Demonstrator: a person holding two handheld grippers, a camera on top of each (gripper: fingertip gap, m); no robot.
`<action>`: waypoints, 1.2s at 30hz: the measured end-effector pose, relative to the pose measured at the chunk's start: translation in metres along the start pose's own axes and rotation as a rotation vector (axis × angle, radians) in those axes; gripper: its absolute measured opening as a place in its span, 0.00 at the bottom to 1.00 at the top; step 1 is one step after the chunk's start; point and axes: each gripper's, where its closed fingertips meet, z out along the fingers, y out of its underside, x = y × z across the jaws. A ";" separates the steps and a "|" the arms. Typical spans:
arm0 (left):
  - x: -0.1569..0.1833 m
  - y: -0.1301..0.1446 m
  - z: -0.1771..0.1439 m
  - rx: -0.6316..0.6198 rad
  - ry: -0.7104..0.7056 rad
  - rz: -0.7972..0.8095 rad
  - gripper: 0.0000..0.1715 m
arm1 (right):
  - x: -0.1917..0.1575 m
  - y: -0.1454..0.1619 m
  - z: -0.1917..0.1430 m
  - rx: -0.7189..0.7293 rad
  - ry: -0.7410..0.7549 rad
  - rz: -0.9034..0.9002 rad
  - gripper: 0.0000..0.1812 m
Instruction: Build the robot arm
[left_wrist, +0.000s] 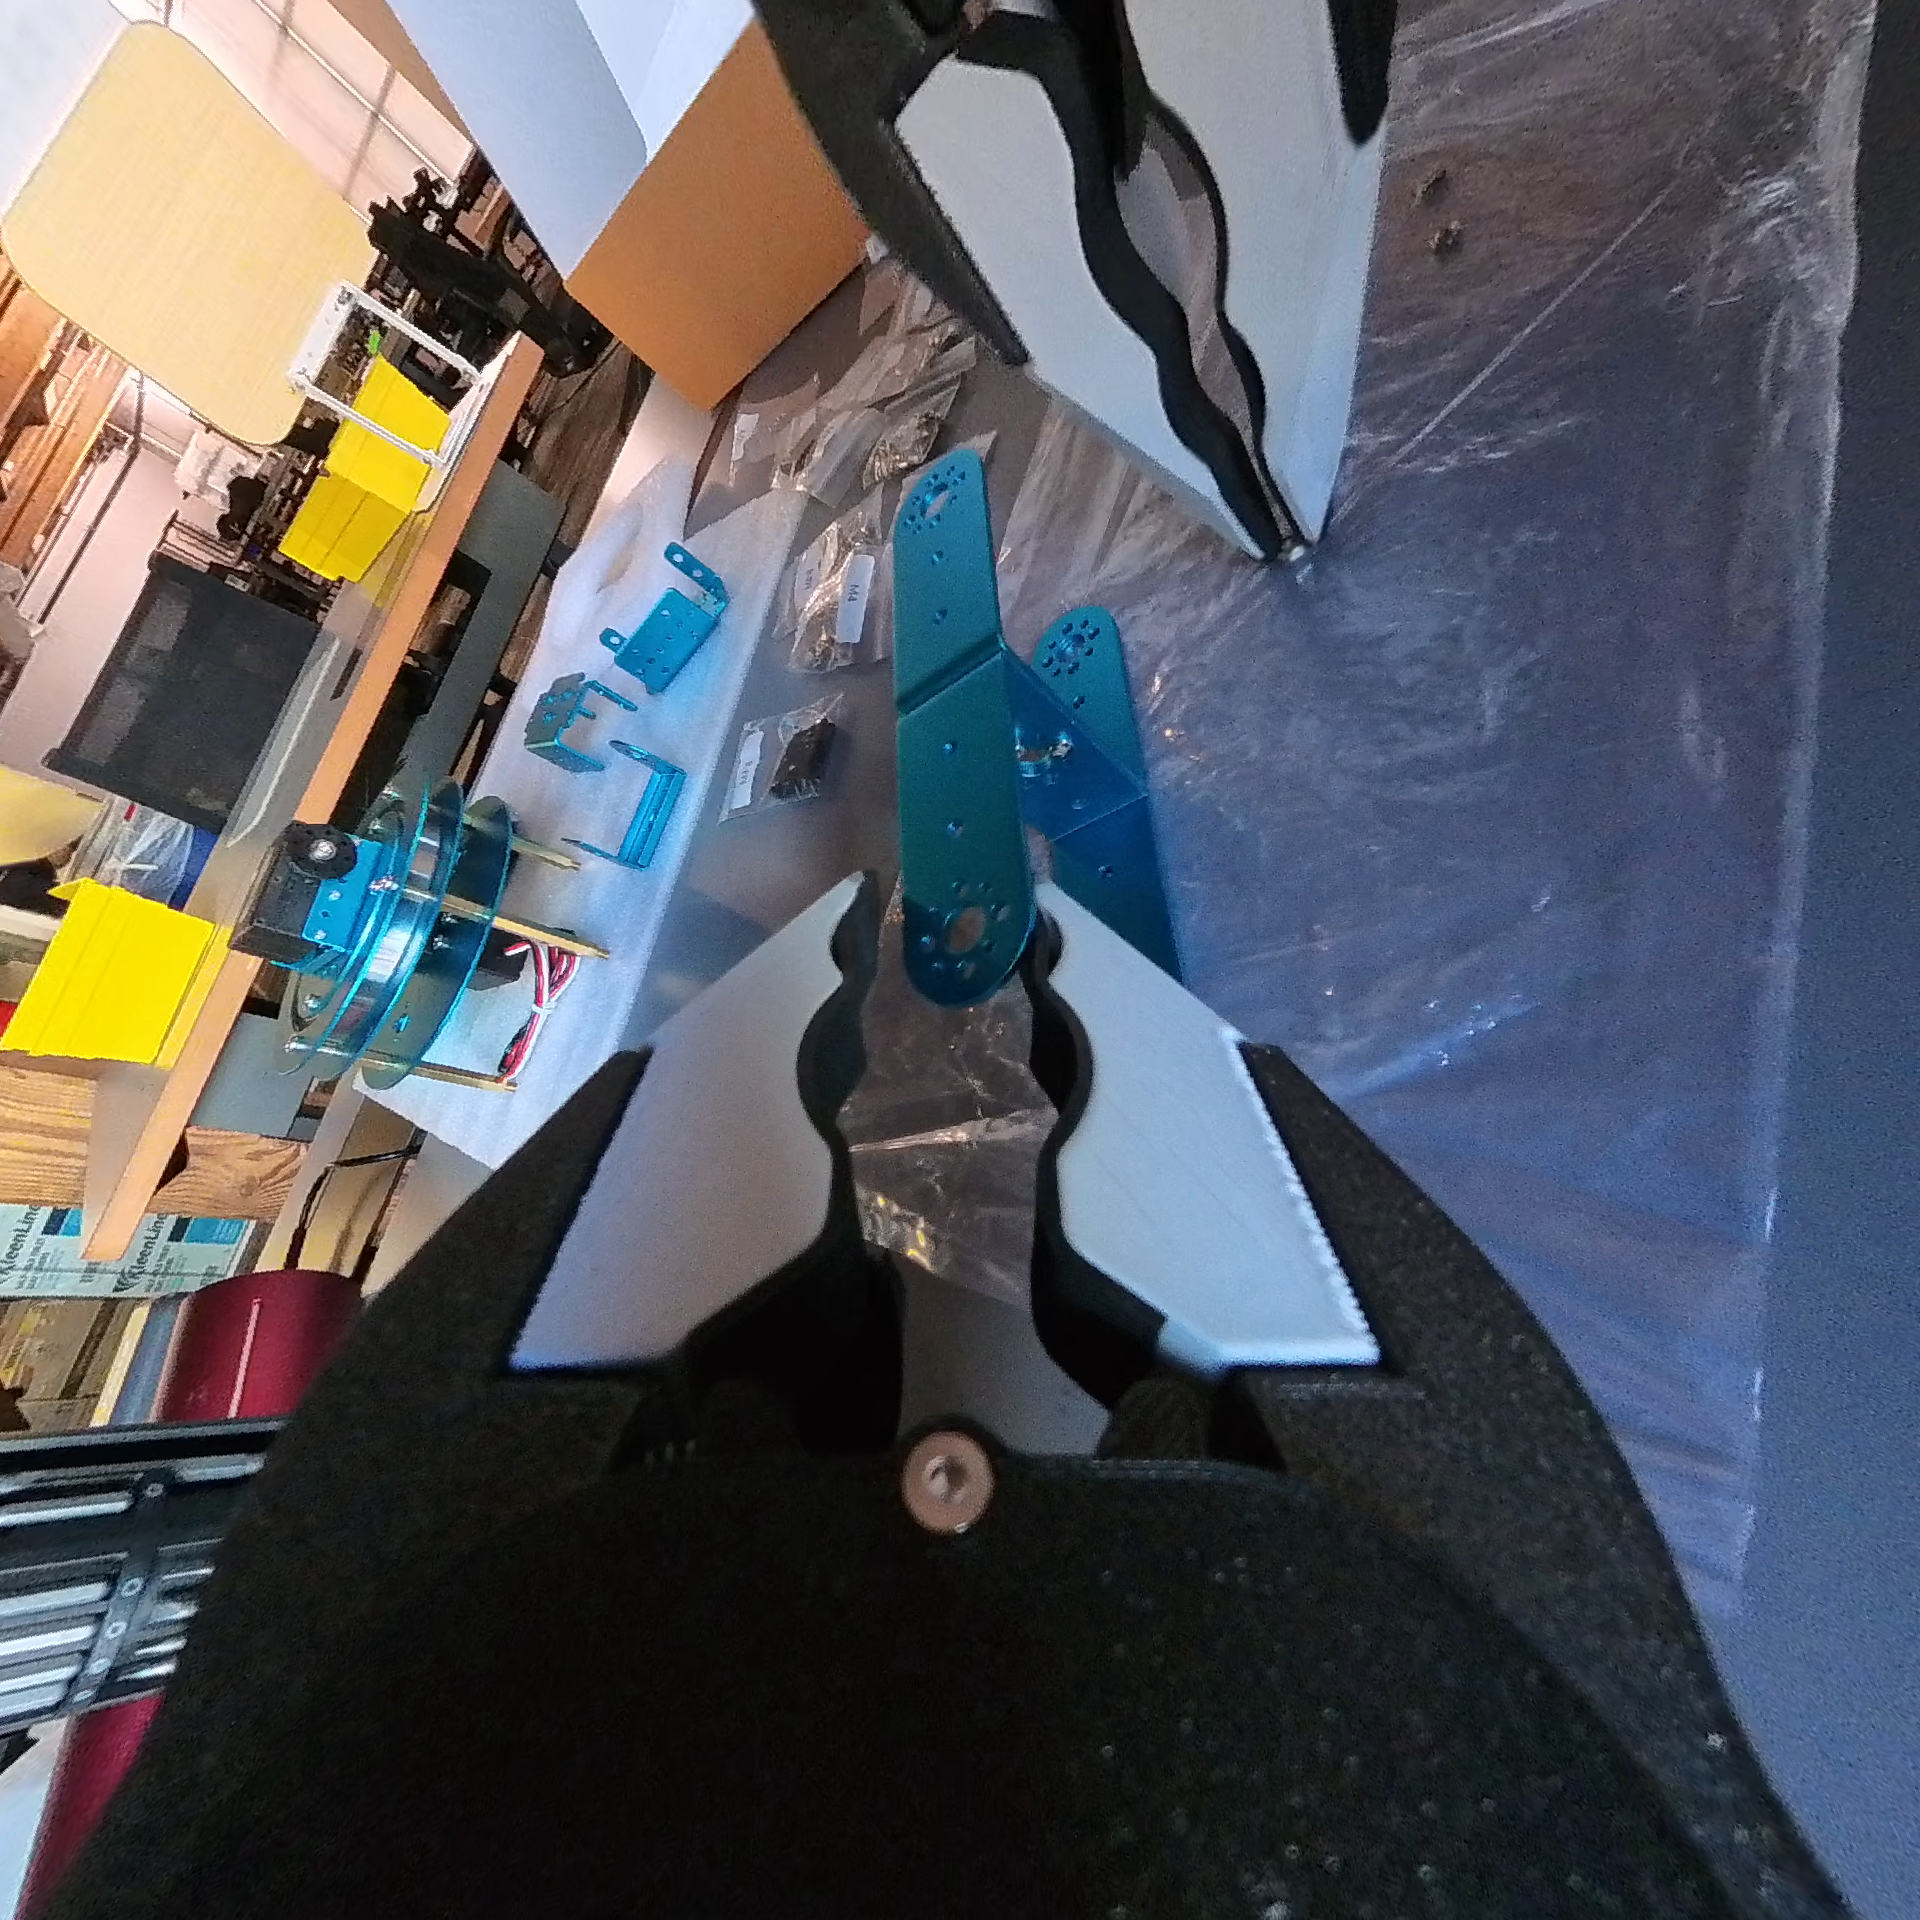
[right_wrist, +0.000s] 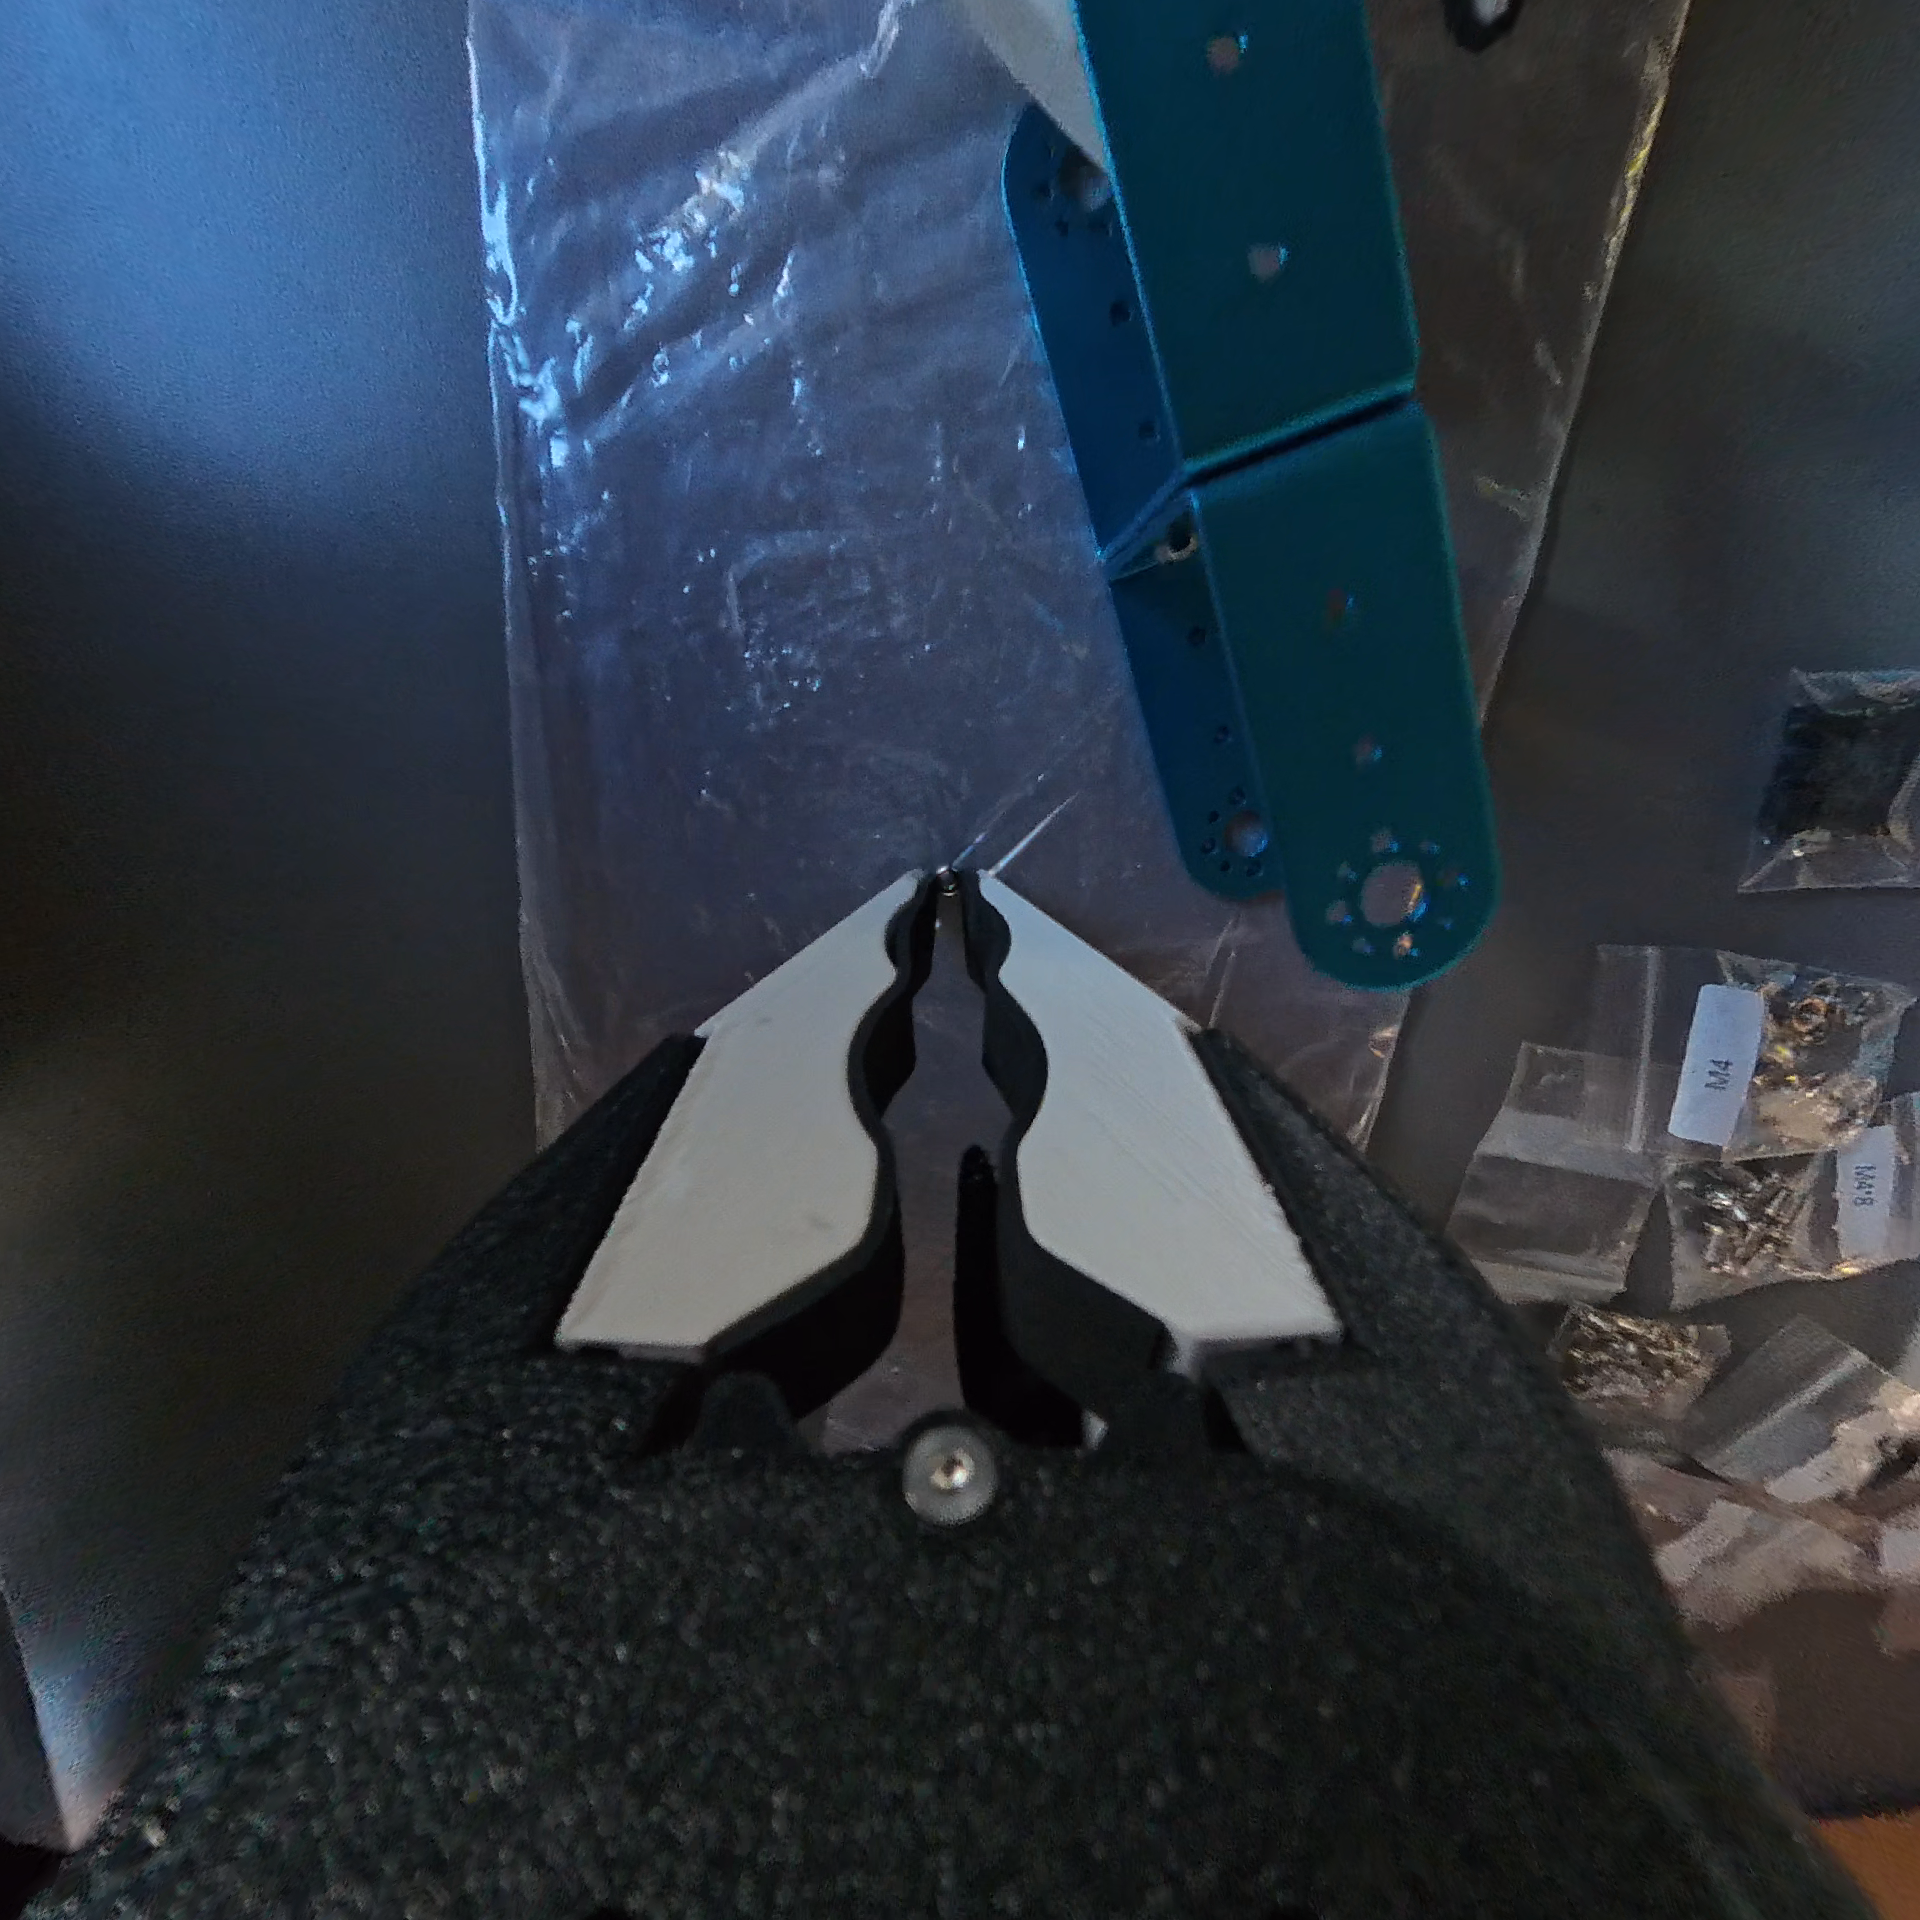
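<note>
Left gripper (left_wrist: 951, 914) clamped on rounded end of blue bracket (left_wrist: 951, 727), held above plastic sheet (left_wrist: 1455, 727). Right gripper (right_wrist: 943, 883) pinched shut on small screw (right_wrist: 948, 885) at fingertips, bracket at 1 o'clock from them, just beside. Screw bags (right_wrist: 1766, 1143) at 3 o'clock. In left view, small brackets (left_wrist: 665, 634) and round base (left_wrist: 416, 925) at 9 o'clock

My left claw (left_wrist: 951, 914) has its fingers parted but narrowly. My right claw (right_wrist: 948, 883) has its tips pinched nearly together and points forward and down.
</note>
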 end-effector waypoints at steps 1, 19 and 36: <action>-0.001 0.000 0.000 0.000 -0.001 -0.003 0.15 | 0.000 -0.002 -0.002 0.044 -0.014 0.002 0.02; -0.019 0.014 0.005 -0.030 -0.098 0.018 0.00 | 0.025 -0.034 -0.025 0.627 -0.329 0.375 0.00; -0.026 0.023 0.003 -0.060 -0.125 0.093 0.00 | 0.013 -0.019 -0.009 0.328 -0.074 0.176 0.12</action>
